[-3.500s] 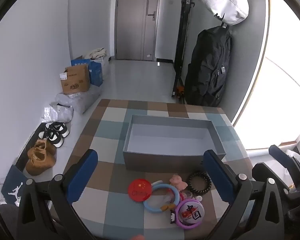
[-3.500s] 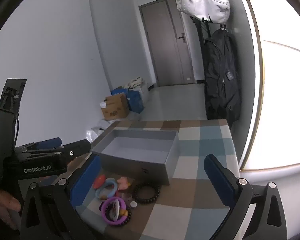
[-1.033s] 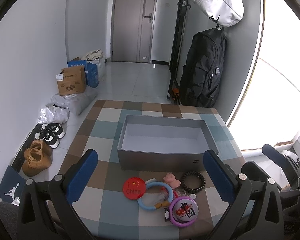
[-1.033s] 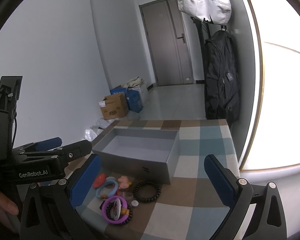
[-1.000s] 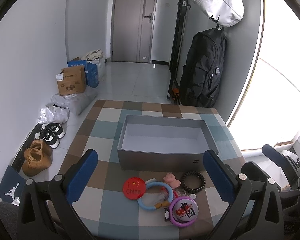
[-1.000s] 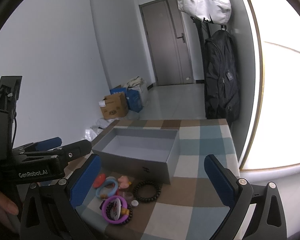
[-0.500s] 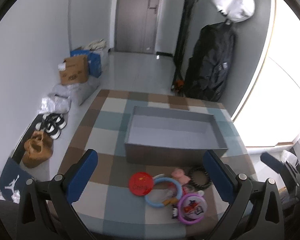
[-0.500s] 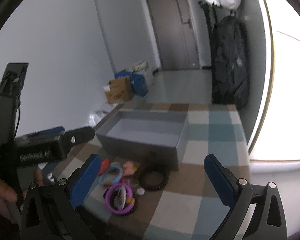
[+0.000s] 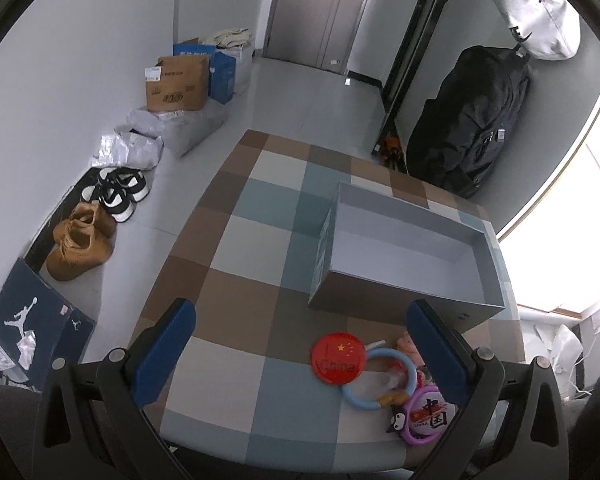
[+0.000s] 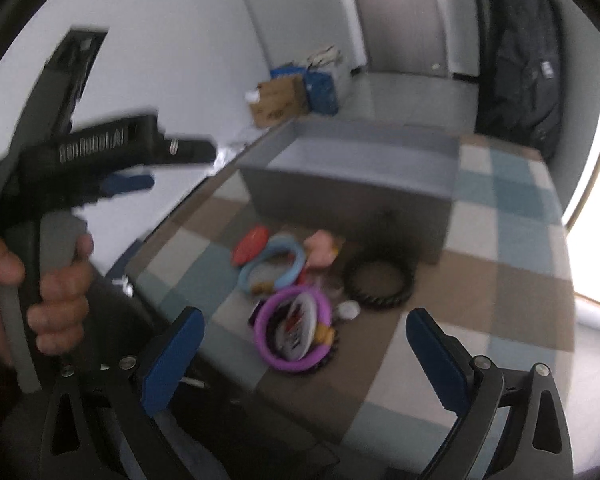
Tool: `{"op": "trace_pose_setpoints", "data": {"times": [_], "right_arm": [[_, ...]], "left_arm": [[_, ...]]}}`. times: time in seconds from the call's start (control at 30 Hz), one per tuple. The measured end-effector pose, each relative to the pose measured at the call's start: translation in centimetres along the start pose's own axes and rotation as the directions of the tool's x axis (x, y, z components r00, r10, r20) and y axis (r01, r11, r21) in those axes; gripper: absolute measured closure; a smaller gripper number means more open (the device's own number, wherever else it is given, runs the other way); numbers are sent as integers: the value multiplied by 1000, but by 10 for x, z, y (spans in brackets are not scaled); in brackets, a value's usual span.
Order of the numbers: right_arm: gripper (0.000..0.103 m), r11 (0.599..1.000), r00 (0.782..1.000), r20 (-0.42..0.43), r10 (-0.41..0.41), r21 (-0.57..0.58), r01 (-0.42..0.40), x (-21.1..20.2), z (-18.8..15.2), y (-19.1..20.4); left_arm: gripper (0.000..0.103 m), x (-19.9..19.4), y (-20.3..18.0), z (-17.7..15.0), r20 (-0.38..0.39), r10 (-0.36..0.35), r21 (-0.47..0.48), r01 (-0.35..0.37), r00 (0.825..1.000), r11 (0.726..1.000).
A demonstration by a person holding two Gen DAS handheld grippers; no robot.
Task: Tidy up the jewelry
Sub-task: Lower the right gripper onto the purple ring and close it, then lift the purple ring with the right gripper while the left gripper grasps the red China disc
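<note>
A grey open box (image 9: pixel 408 256) stands empty on the checked table (image 9: pixel 240 300); it also shows in the right wrist view (image 10: pixel 356 176). In front of it lies a pile: a red China badge (image 9: pixel 338 363), a blue ring (image 9: pixel 378 380), a purple ring with a badge (image 10: pixel 294 328), a pink charm (image 10: pixel 320 246) and a black bead bracelet (image 10: pixel 378 284). My left gripper (image 9: pixel 300 348) is open and empty above the table, left of the pile. My right gripper (image 10: pixel 300 356) is open and empty just before the purple ring.
Shoes (image 9: pixel 80 244) and cardboard boxes (image 9: pixel 176 84) lie on the floor at the left. A black backpack (image 9: pixel 472 120) hangs at the far wall. The left gripper's body (image 10: pixel 100 152) and the hand holding it are at the left of the right wrist view.
Both grippers have moved in toward the table. The left view has swung left, so the box and pile now sit to the right. The right gripper has dropped closer to the pile.
</note>
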State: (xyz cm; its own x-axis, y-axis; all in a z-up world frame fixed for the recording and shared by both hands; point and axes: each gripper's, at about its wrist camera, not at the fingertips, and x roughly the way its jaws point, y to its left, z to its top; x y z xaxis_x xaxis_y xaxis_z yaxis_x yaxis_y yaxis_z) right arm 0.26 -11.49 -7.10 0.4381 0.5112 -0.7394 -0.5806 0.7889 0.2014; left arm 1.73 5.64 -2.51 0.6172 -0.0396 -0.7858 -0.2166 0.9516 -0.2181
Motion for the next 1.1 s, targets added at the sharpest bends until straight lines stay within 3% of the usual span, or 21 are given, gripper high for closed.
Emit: {"op": "trace_pose_setpoints", "data": {"times": [0.07,0.23,0.5,0.93,1.1], "right_arm": [[6,1000,999,-38,-8,-28,7,10,-4,6],[27,994,993,-96,-69,-90,60,30,-9,15],[51,996,996,-60,-62,-70,58,26,-7,11],[55,1000,999,37,-28,-5,28,7,6,3],[55,999,997,73,-21,26,20,-2,9,-5]], "left_arm": [[1,1,4,1,-8,-2,-8,2,1000,1000],[1,3,7,4,-18,-9,-14,9,1000,1000],[1,6,10,4,-36,-15,-16,14,999,1000],[1,10,10,3,-51,-2,-17,1,999,1000],[1,15,14,0,-67,65,0,-65,996,998]]}}
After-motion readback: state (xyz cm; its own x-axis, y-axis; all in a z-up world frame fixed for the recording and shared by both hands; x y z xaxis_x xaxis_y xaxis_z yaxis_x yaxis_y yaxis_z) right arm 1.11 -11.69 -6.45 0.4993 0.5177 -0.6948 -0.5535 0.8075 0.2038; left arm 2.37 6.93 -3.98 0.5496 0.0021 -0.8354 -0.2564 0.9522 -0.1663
